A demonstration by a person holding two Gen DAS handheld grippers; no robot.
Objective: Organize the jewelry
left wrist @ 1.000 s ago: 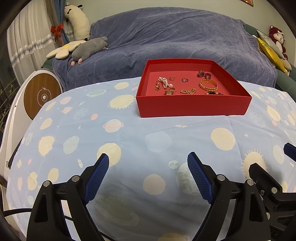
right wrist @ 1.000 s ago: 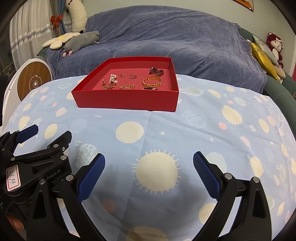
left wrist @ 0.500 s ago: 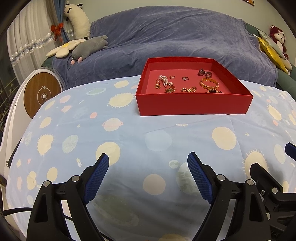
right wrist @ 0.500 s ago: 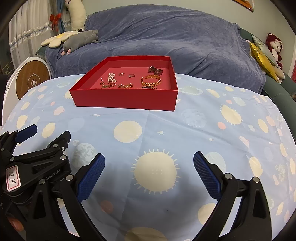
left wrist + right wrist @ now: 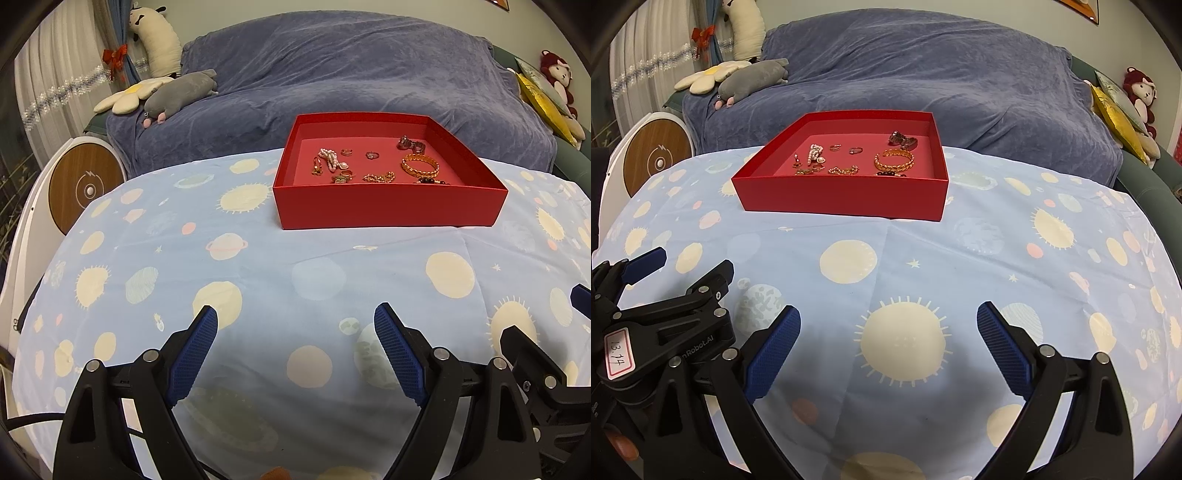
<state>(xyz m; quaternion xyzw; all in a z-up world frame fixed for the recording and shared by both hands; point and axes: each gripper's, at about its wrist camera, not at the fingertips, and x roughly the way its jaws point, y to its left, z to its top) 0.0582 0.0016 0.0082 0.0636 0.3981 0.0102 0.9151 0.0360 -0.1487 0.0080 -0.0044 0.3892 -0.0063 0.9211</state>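
A shallow red tray (image 5: 388,208) (image 5: 842,199) stands on the far half of the table. Several jewelry pieces lie inside it: a gold bangle (image 5: 420,165) (image 5: 894,159), a pearl piece (image 5: 330,157) (image 5: 813,152), small rings (image 5: 372,155) (image 5: 855,150), a gold chain (image 5: 378,178) (image 5: 843,170) and a dark clip (image 5: 410,143) (image 5: 903,139). My left gripper (image 5: 295,326) is open and empty, low over the near table. My right gripper (image 5: 888,325) is open and empty beside it, well short of the tray.
The table wears a light blue cloth (image 5: 258,266) printed with suns and planets. Behind it is a sofa under a blue throw (image 5: 351,74) with plush toys (image 5: 177,92). A round white and wood device (image 5: 86,190) stands at the left.
Both grippers have drawn back and risen slightly, so the tray looks a little farther off. The jaws and the jewelry are as before.
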